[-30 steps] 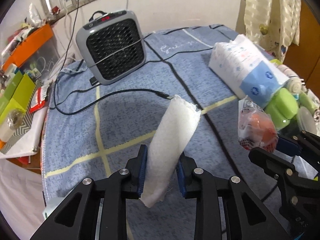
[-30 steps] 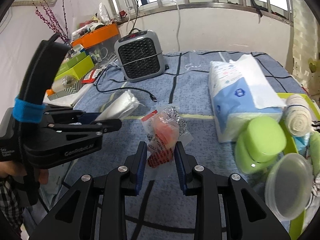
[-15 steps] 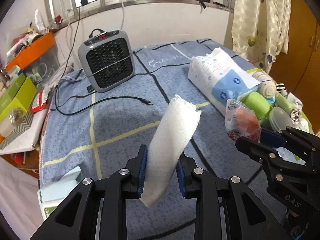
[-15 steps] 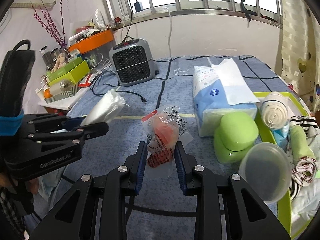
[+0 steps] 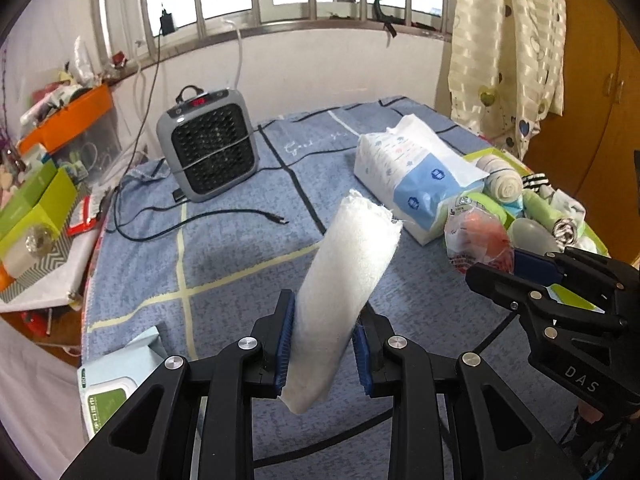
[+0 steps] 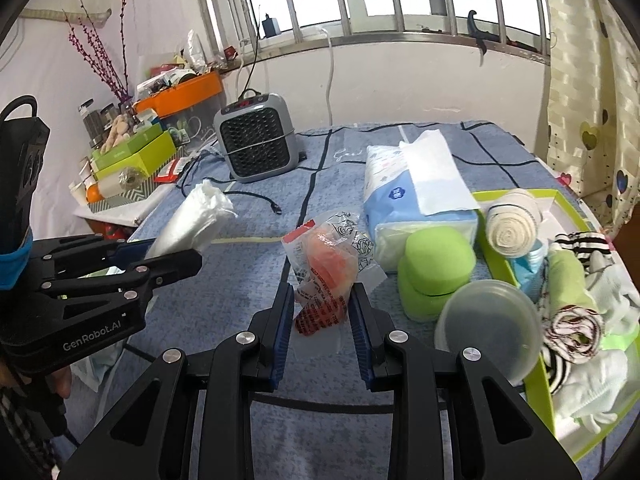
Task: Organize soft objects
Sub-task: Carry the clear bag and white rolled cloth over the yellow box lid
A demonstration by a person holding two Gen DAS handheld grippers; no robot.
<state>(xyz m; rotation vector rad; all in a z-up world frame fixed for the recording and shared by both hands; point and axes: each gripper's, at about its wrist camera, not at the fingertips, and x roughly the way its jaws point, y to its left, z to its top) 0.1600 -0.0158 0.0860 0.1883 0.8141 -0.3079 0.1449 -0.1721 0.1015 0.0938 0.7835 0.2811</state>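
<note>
Blanket (image 6: 240, 280), blue with dark and pale yellow grid lines, spread under everything. Heater (image 5: 208, 152), grey, upright at the far side, black cable (image 5: 192, 220) looping in front of it. Tissue pack (image 6: 416, 196), white and blue, lying to the right of the heater, one sheet sticking up. Tray (image 6: 568, 216), lime green, at the right edge, crowded with a cream bandage roll (image 6: 510, 224), a green roll and striped socks (image 6: 576, 328). Green case (image 6: 434, 268) and clear round lid (image 6: 486, 320) just beside the tray, between it and the right gripper. Wipes pack (image 5: 116, 384) at the near left corner. Boxes and an orange bin (image 6: 180, 92) cluttered off to the far left.

White roll (image 5: 340, 300), soft and fibrous, clamped low down by the left gripper (image 5: 323, 350), tilting up and right, clear of the blanket. Orange bag (image 6: 328, 272), crinkly clear plastic with red print, pinched at its bottom by the right gripper (image 6: 322, 326), lifted off the blanket. Grippers near each other, apart, left of the tray.
</note>
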